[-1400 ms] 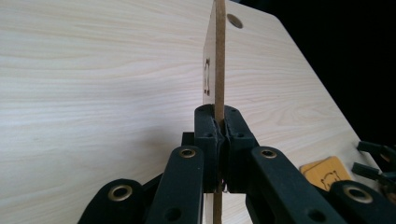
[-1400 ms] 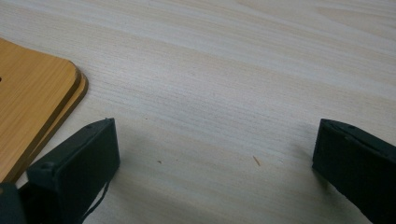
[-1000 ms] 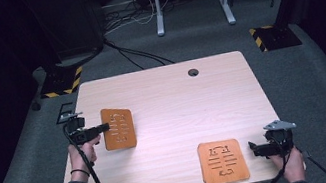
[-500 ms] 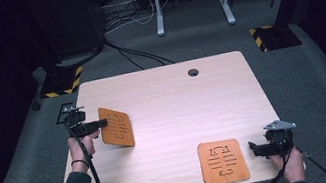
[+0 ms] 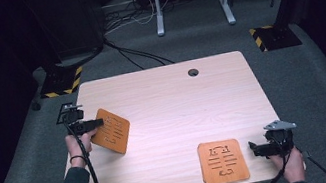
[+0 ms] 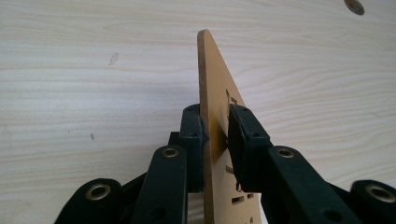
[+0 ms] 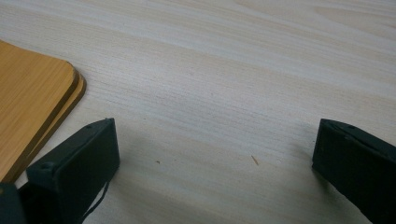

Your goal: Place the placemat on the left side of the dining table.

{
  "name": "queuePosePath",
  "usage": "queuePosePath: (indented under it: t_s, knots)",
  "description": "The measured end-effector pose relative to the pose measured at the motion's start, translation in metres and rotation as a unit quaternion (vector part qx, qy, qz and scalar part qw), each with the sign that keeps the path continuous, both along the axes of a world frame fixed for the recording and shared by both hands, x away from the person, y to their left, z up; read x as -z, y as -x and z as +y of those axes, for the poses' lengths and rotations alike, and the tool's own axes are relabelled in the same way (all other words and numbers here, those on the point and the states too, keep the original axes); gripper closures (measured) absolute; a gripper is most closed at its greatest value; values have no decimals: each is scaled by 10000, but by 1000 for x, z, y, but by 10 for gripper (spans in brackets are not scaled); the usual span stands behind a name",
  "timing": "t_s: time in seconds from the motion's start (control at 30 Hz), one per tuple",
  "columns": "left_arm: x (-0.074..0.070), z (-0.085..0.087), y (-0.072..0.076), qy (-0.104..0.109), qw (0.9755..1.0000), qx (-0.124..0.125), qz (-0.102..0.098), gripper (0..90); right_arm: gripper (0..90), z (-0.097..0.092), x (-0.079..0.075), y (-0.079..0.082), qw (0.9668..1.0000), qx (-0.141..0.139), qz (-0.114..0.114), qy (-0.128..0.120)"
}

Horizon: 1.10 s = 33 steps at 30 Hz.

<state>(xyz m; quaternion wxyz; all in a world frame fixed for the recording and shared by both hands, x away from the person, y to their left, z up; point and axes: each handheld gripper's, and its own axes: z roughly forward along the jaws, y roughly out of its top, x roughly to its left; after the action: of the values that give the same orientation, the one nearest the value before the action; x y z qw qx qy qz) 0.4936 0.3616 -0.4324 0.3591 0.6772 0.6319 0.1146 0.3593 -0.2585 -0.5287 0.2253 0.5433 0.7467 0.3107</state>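
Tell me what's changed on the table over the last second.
The left gripper, shut on the left board, has carried it a little farther up the table and tilted it more, one edge now raised. The right board lies flat where it was, and the right gripper stays open beside it at the table's near right corner.

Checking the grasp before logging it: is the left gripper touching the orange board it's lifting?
Touching. In the left gripper view, the left gripper has both jaws pressed flat against opposite faces of the orange board, with no gap visible.
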Motion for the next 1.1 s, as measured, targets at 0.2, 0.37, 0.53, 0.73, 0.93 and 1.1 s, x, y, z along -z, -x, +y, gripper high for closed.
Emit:
queuePosePath:
  t_s: [0.2,0.37,0.53,0.73,0.93,1.1]
  knots:
    - [4,4,-4,-24,10000,-94,-14,742,0,0,0,0,10000,1,0,-12]
    - [10,9,-8,-47,9998,-189,1,718,0,0,0,0,10000,5,2,-11]
    - [15,13,-9,4,9996,-286,-2,704,0,0,0,0,10000,1,12,-7]
    - [18,16,-12,20,9994,-341,51,693,0,0,0,0,10000,13,4,-11]
    - [22,20,-12,-11,9995,-301,50,683,0,0,0,0,10000,24,12,-6]
    - [27,23,-14,-42,9993,-364,79,666,0,0,0,0,10000,34,10,-7]
